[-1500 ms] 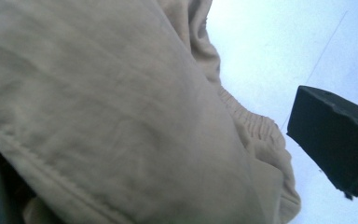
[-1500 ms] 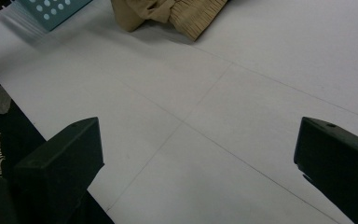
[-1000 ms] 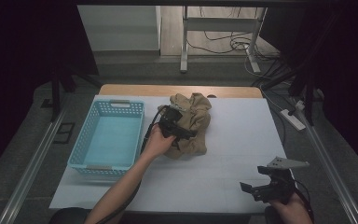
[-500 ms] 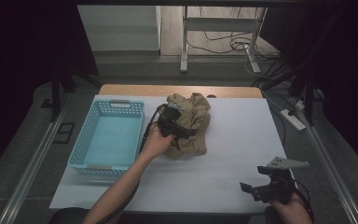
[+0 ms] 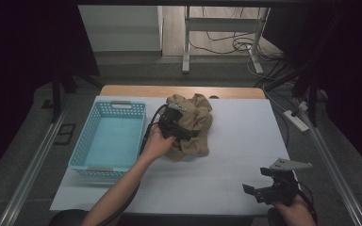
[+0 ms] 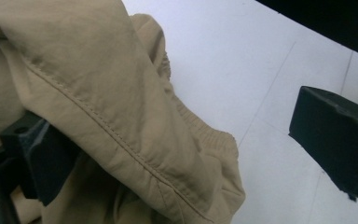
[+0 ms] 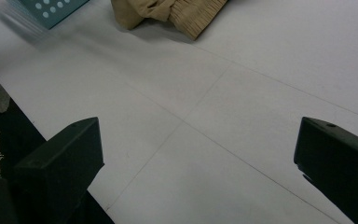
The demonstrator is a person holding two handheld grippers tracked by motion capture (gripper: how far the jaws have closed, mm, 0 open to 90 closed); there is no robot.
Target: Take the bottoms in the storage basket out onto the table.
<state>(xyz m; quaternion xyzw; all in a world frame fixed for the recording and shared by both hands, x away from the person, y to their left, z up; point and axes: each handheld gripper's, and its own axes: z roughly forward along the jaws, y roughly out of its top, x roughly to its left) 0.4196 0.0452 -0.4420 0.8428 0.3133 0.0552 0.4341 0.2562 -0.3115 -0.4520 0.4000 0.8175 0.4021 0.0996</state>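
A crumpled tan garment (image 5: 198, 120) lies on the white table (image 5: 245, 141), at the middle toward the back. My left gripper (image 5: 185, 133) rests on it with its jaws wide apart and is open. In the left gripper view a stitched fold of the garment (image 6: 121, 116) drapes over one jaw, the elastic waistband lies between the jaws, and the other jaw stands over bare table. My right gripper (image 5: 257, 182) hovers open at the table's near right corner. In the right gripper view, the right gripper (image 7: 196, 163) has only bare table between its jaws.
A light blue plastic basket (image 5: 82, 157) stands to the left of the garment, and its corner (image 7: 51, 8) appears in the right gripper view. A wooden strip runs along the table's back edge (image 5: 179, 90). Metal rails flank the table, and cables lie on the floor beyond.
My left gripper has shifted slightly nearer and rightward across the garment, nudging the fabric. My right gripper has stayed still.
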